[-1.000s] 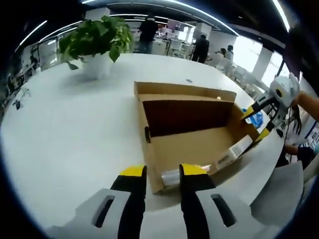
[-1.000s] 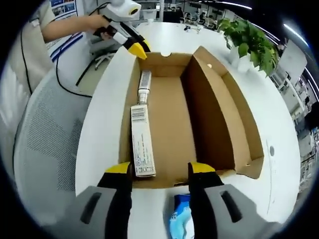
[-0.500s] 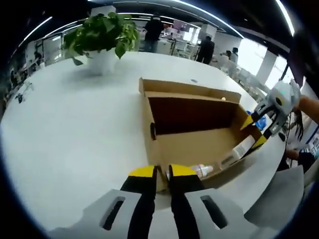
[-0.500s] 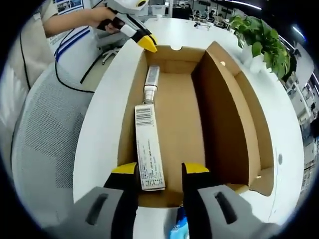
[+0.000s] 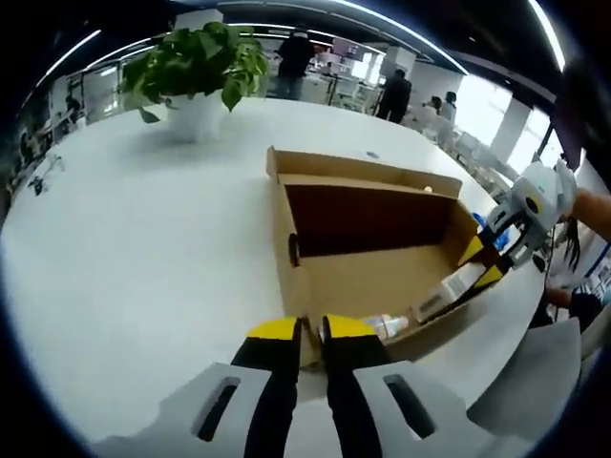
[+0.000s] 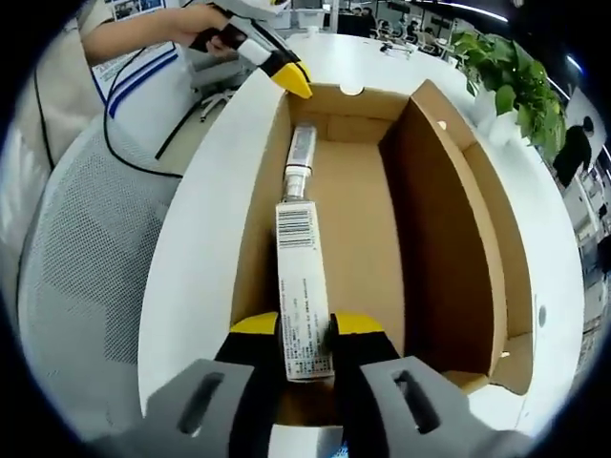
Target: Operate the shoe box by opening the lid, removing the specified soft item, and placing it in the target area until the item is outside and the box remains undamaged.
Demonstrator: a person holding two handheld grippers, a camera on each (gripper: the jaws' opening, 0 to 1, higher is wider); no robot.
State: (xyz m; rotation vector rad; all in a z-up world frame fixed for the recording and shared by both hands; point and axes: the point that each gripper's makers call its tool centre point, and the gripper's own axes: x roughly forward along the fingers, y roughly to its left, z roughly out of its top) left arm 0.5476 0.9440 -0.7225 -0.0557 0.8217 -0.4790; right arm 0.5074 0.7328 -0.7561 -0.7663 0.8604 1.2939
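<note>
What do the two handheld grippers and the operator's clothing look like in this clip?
Both grippers have grey bodies with slotted openings and black fingers capped in yellow: left gripper, right gripper. The left gripper's handle end is white with a black grip and a black cable trailing down. The person wears a light sleeve.

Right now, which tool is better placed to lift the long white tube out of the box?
The right tool: its jaws flank the long white printed tube inside the open brown cardboard box. The left tool is clamped on the box's near wall.
</note>
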